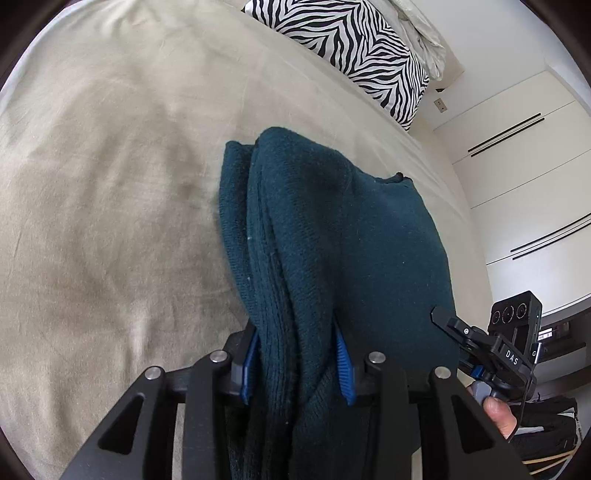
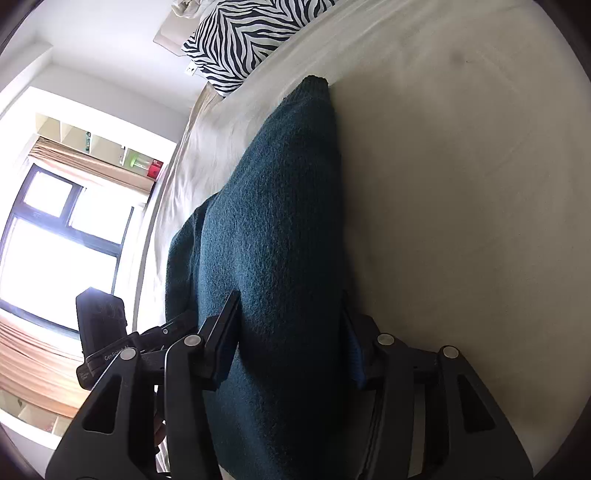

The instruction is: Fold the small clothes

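A dark teal knit garment [image 1: 332, 229] is folded into thick layers over the beige bed sheet [image 1: 110, 184]. My left gripper [image 1: 297, 354] is shut on its near edge, with bunched layers between the blue pads [image 1: 343, 365]. In the right wrist view the same garment [image 2: 273, 229] stretches away from me, and my right gripper [image 2: 290, 332] is shut on its near end. The right gripper also shows at the right edge of the left wrist view [image 1: 480, 343], beside the cloth.
A zebra-print pillow [image 1: 354, 48] lies at the head of the bed, also in the right wrist view [image 2: 240, 33]. White wardrobe doors [image 1: 524, 177] stand beside the bed. A bright window [image 2: 55, 236] with shelves is on the other side.
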A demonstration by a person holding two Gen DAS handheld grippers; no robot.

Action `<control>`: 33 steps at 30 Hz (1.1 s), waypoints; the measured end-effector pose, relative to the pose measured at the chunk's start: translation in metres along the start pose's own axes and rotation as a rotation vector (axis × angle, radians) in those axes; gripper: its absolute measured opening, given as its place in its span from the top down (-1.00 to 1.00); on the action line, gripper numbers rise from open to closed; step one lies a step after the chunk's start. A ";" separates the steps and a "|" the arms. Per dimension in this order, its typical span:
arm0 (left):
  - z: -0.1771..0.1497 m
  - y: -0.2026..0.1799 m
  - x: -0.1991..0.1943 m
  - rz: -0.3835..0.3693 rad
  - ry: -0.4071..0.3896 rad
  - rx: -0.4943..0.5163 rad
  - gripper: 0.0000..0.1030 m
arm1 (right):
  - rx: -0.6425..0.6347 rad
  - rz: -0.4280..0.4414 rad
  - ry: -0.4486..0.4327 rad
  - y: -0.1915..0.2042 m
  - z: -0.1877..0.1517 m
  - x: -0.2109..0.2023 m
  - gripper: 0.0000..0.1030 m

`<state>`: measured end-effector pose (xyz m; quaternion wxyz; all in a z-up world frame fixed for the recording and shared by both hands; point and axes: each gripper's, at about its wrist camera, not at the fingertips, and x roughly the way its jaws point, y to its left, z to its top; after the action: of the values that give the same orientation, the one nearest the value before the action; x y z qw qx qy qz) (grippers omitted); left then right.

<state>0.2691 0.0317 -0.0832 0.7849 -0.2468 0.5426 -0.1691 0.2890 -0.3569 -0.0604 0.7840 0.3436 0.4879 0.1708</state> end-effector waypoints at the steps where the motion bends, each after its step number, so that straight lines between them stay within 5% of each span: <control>1: -0.003 -0.001 -0.007 0.008 -0.013 0.002 0.19 | -0.005 -0.022 -0.005 0.003 -0.002 -0.003 0.03; 3: -0.011 -0.006 -0.026 0.017 -0.063 0.018 0.10 | -0.007 -0.057 -0.024 0.009 -0.004 -0.017 0.02; 5: -0.029 -0.016 -0.052 0.048 -0.135 0.068 -0.25 | -0.046 -0.091 -0.095 0.023 -0.012 -0.042 0.00; 8: -0.067 -0.046 -0.094 0.192 -0.294 0.214 -0.81 | -0.147 -0.168 -0.227 0.052 -0.034 -0.088 0.00; 10: -0.098 -0.066 -0.122 0.297 -0.422 0.304 -1.00 | -0.233 -0.251 -0.327 0.077 -0.057 -0.118 -0.06; 11: -0.113 -0.075 -0.134 0.335 -0.478 0.340 -1.00 | -0.280 -0.287 -0.377 0.089 -0.069 -0.133 -0.10; 15: -0.158 -0.096 -0.182 0.431 -0.612 0.364 -1.00 | -0.419 -0.379 -0.590 0.140 -0.122 -0.187 -0.89; 20: -0.189 -0.122 -0.229 0.453 -0.696 0.382 -1.00 | -0.536 -0.398 -0.828 0.184 -0.198 -0.253 -1.00; 23: -0.207 -0.128 -0.246 0.451 -0.739 0.380 -1.00 | -0.620 -0.391 -0.845 0.210 -0.232 -0.278 -1.00; 26: -0.220 -0.133 -0.250 0.478 -0.698 0.376 -1.00 | -0.643 -0.362 -0.819 0.229 -0.256 -0.299 -1.00; 33: -0.236 -0.123 -0.238 0.552 -0.584 0.334 -1.00 | -0.512 -0.396 -0.646 0.230 -0.277 -0.307 -1.00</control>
<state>-0.0352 0.0094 0.1013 0.9505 0.0004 0.3084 0.0384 -0.0825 -0.2767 0.2206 0.9732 0.0742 0.2169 0.0168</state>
